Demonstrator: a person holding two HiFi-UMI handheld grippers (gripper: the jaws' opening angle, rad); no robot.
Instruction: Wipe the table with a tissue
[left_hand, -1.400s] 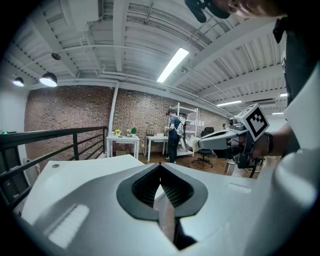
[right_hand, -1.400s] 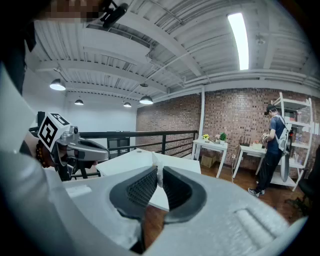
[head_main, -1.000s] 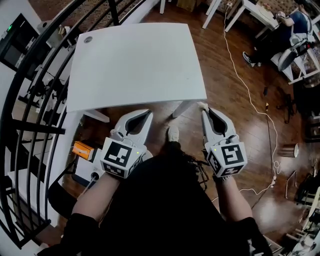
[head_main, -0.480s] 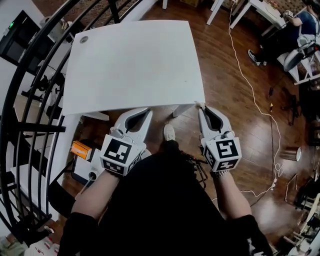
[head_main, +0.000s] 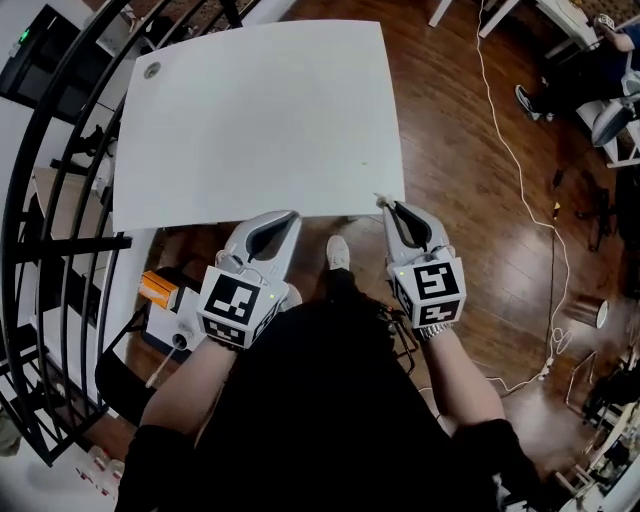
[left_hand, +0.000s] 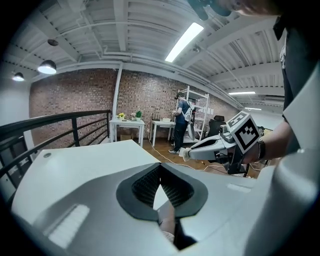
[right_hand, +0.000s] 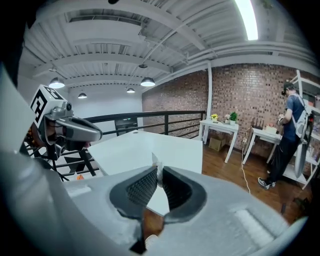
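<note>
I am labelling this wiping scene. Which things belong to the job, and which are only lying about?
Job: white table; tissue; right tool, shut on the tissue.
Lying about: left tool, shut and empty; orange box; white cable on the floor; black railing.

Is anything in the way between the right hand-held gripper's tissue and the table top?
Nothing visible does: the tissue, pinched in the right hand-held gripper, is at the table's near right corner.

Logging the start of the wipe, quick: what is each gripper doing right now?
Left gripper: shut, nothing between its jaws.
Right gripper: shut on a small piece of tissue.
</note>
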